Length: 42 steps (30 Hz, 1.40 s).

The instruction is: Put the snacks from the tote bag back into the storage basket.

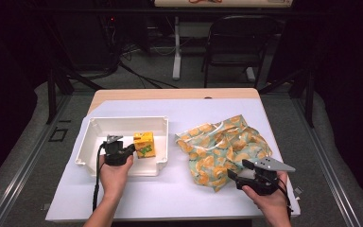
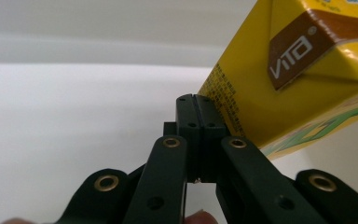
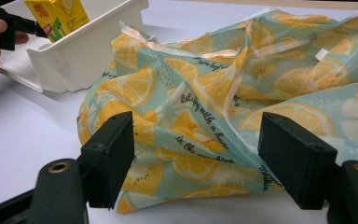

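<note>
A yellow juice carton (image 1: 144, 144) stands in the right part of a white tray (image 1: 127, 119) at the table's left. My left gripper (image 1: 133, 149) reaches into the tray from the near side. Its jaws are shut on nothing, and their tips (image 2: 196, 112) lie close against the carton's (image 2: 298, 70) left face. A crumpled bag printed with orange slices (image 1: 222, 146) lies right of the tray. My right gripper (image 1: 231, 178) sits at the bag's near edge. It is open (image 3: 205, 158), and the bag's (image 3: 214, 93) near fold lies loose between the two wide-apart pads.
A white sheet (image 1: 170, 189) covers the table, with bare room along its near edge and at the back. The tray's wall (image 3: 88, 51) stands just left of the bag. A black chair (image 1: 238, 38) and desk legs stand on the floor beyond the table.
</note>
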{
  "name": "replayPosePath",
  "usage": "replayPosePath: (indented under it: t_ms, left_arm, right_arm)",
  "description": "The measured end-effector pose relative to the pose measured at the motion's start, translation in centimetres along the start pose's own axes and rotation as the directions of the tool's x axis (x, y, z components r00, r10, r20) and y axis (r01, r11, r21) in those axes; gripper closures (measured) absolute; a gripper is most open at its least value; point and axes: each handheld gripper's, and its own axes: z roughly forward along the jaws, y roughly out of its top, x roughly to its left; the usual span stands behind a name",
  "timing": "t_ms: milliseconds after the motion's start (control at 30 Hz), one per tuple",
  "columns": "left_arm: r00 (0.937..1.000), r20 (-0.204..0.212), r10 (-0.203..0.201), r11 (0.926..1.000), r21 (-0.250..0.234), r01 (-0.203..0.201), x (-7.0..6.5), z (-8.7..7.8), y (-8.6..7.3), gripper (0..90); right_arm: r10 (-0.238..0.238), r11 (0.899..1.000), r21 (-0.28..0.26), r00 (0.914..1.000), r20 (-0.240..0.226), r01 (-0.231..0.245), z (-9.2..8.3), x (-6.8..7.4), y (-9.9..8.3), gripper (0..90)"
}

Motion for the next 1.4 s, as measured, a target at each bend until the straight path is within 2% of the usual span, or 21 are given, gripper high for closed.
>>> replayPosePath:
  t_ms: [233,567,833,1400]
  left_arm:
    - [0.9998,0.010,-0.017,0.9998,-0.008,0.017,-0.3,0.5,0.1,90.0]
    - [0.9997,0.023,0.006,0.9999,0.013,-0.007,-1.4,1.3,0.6,90.0]
    - [0.9993,0.038,-0.001,1.0000,0.004,0.001,-2.3,1.9,0.7,90.0]
    - [0.9991,0.041,0.006,1.0000,0.000,-0.006,-2.5,2.2,0.8,90.0]
  right_arm:
    - [-0.003,1.000,0.003,1.0000,-0.001,0.003,0.0,0.0,0.0,26.5]
    - [-0.003,1.000,0.001,0.9999,-0.009,0.003,0.2,0.0,0.0,26.5]
    - [-0.008,1.000,0.005,0.9999,-0.007,0.008,0.1,0.0,-0.1,26.5]
    - [-0.018,1.000,0.014,0.9998,-0.008,0.018,0.3,0.2,-0.1,26.5]
